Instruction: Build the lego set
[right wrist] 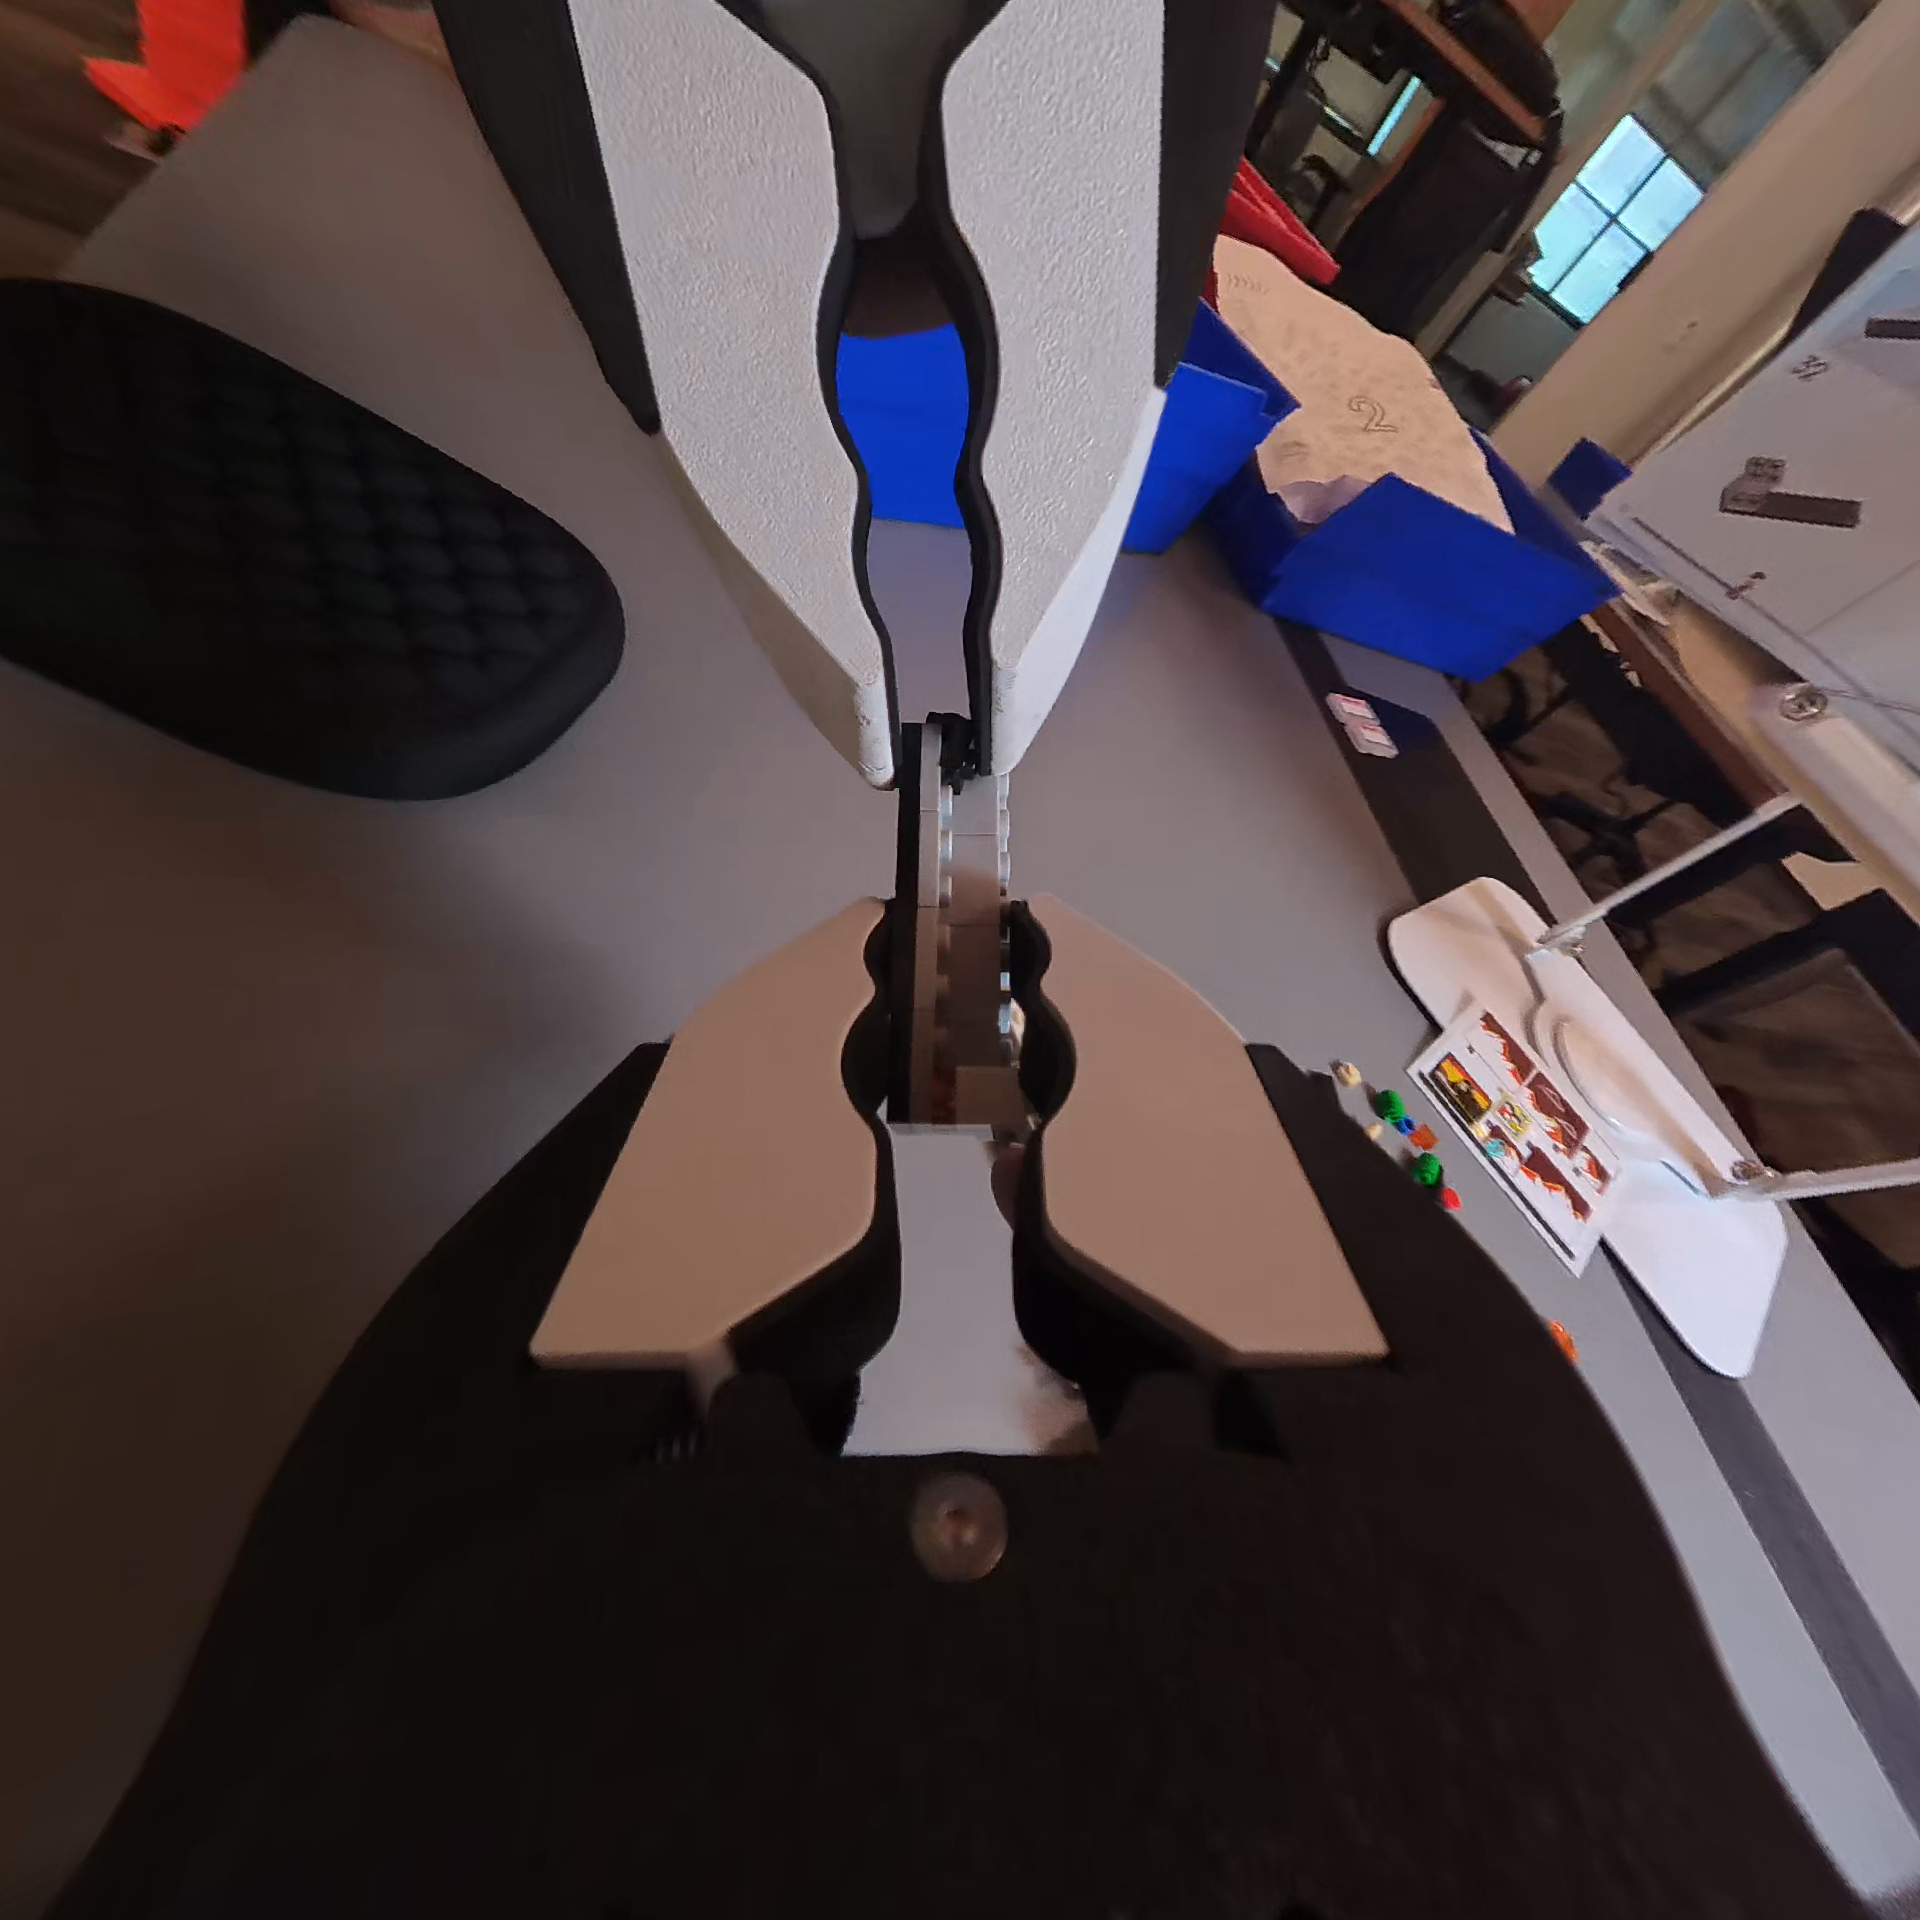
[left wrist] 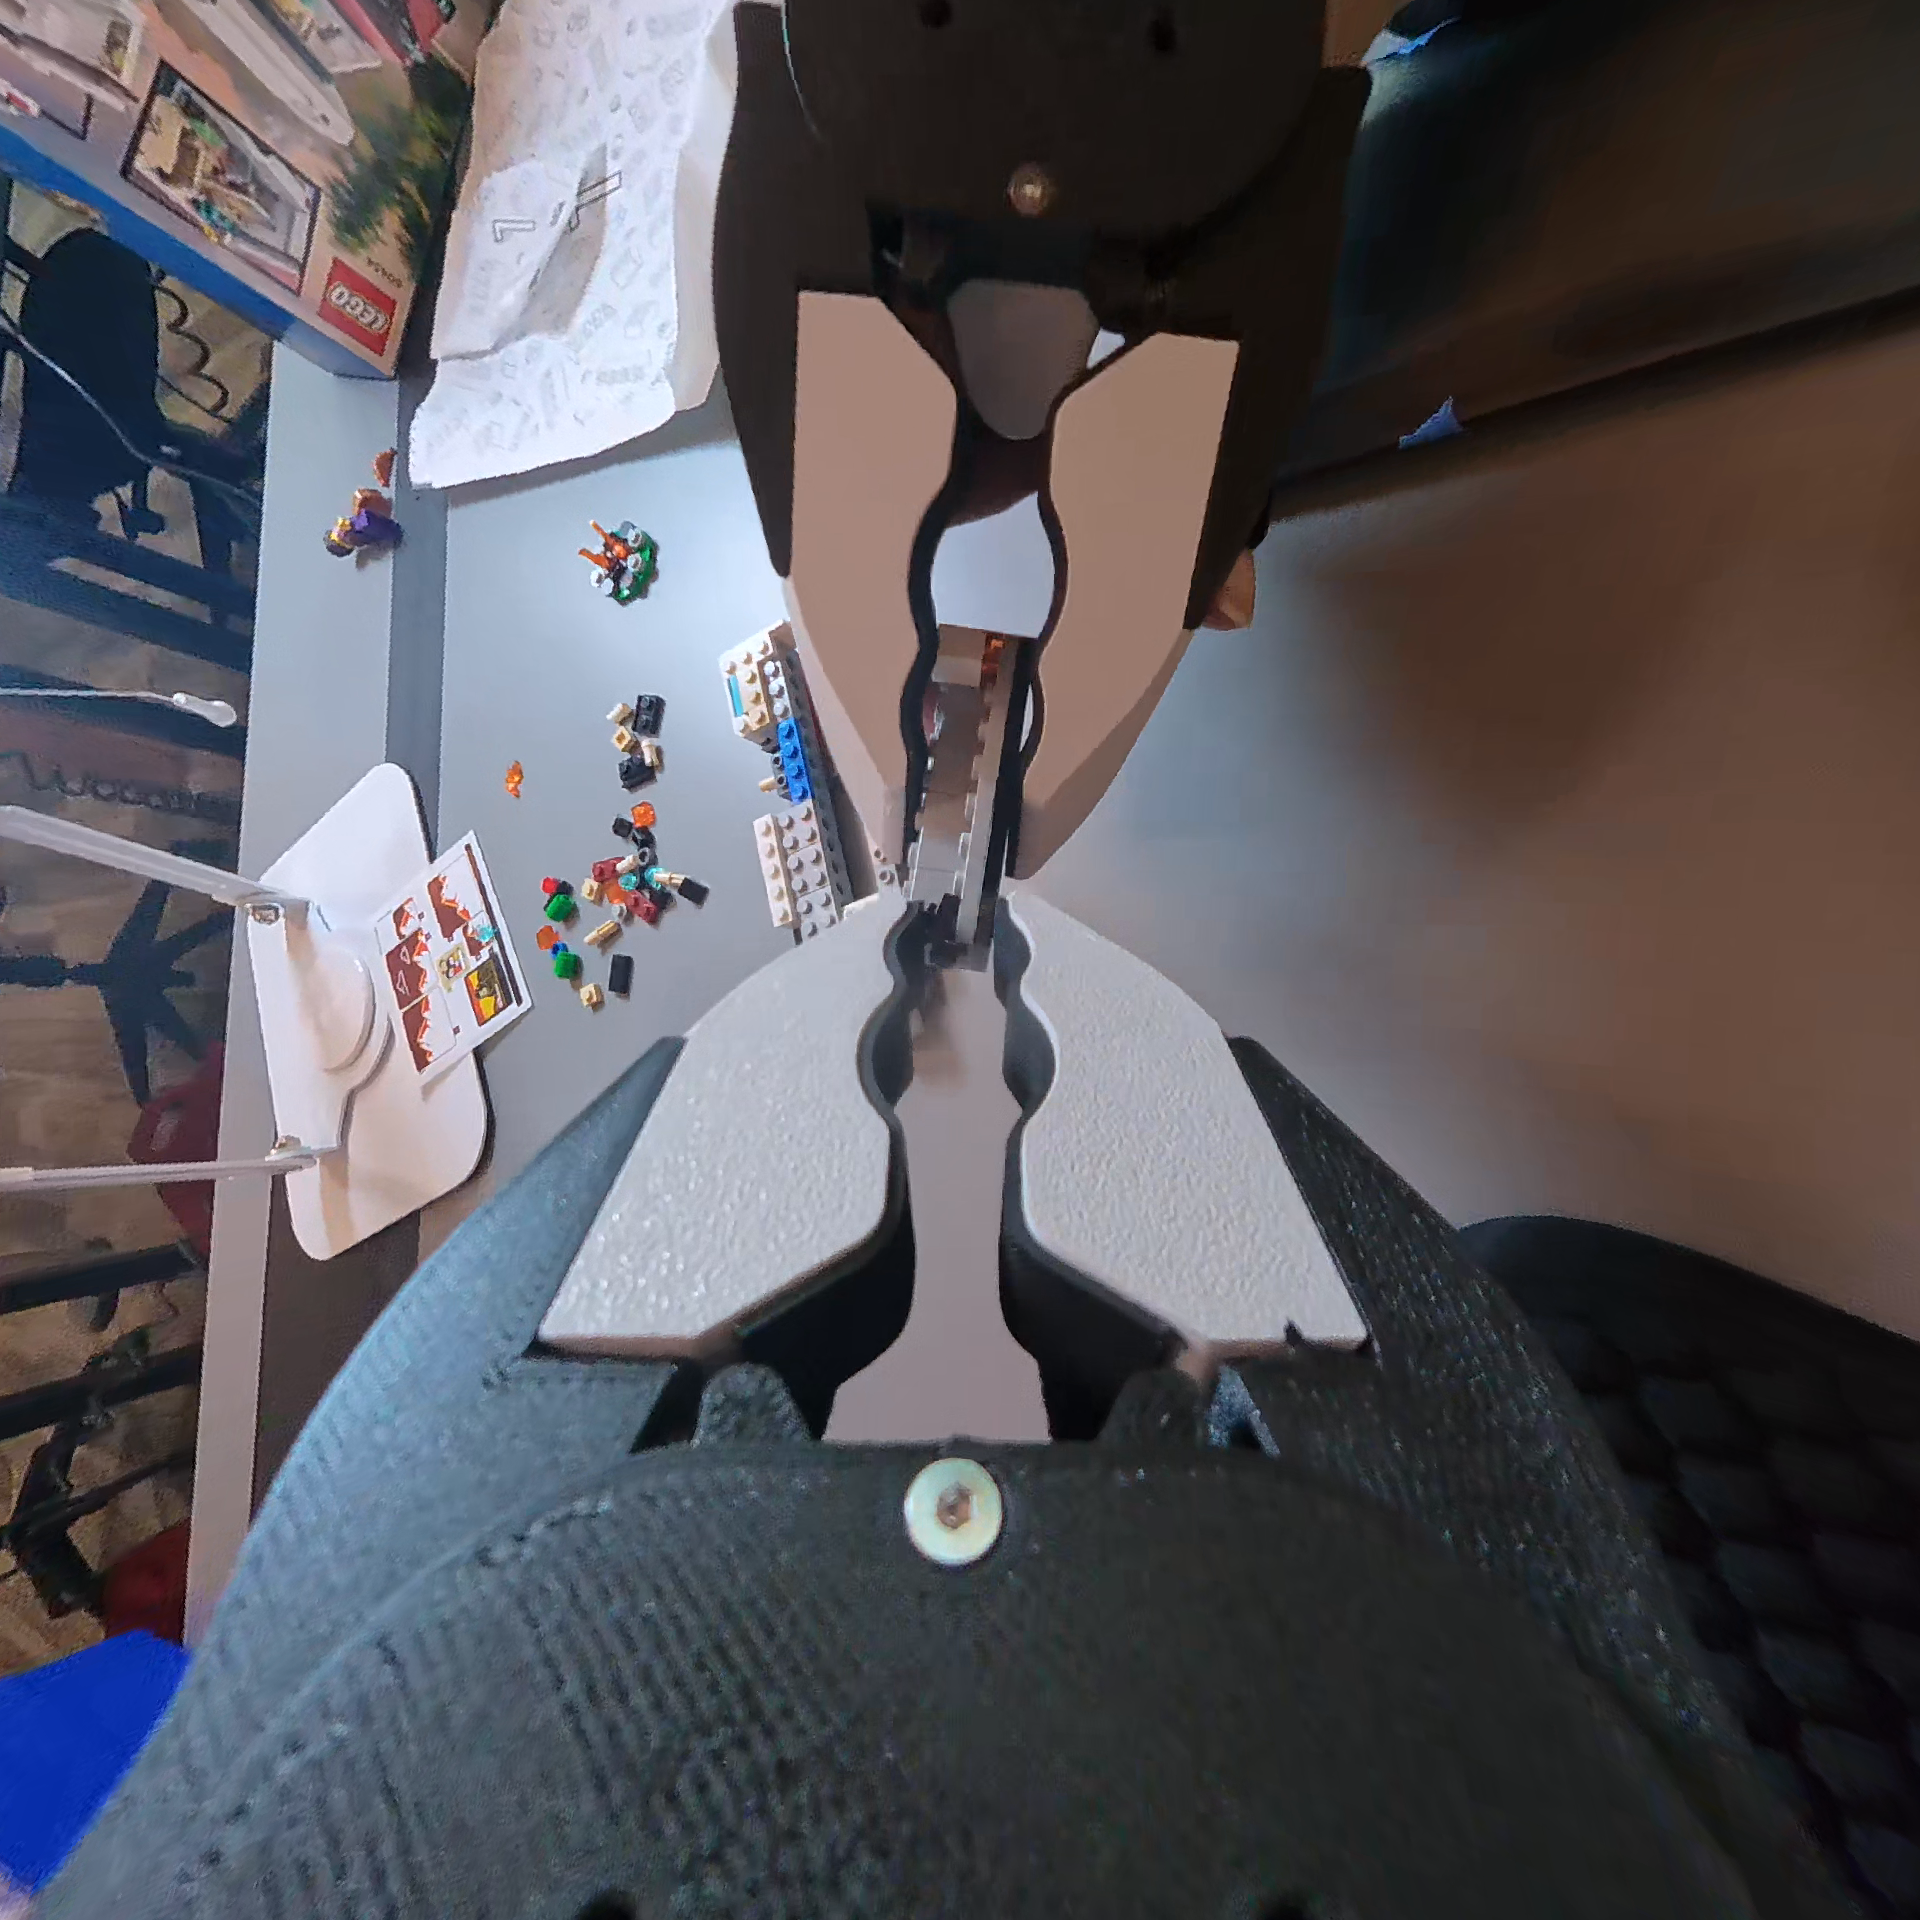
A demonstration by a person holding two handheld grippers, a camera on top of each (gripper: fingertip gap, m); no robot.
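Observation:
A slim grey and black lego assembly is held in the air between my two grippers, which face each other tip to tip. My left gripper is shut on its near end. My right gripper comes in from the top of the left wrist view and is shut on the far end. In the right wrist view the assembly spans from my right gripper to my left gripper. A white, grey and blue partial build lies on the grey table, partly hidden by the right gripper's finger.
Loose small bricks, a sticker sheet on a white stand base, a small campfire build, a minifigure, a paper bag and the set's box lie left. Blue bins and a black cushion stand nearby. The tips of both grippers are at nearly the same place. From the right gripper's tips to the small campfire build is close to 25 centimetres.

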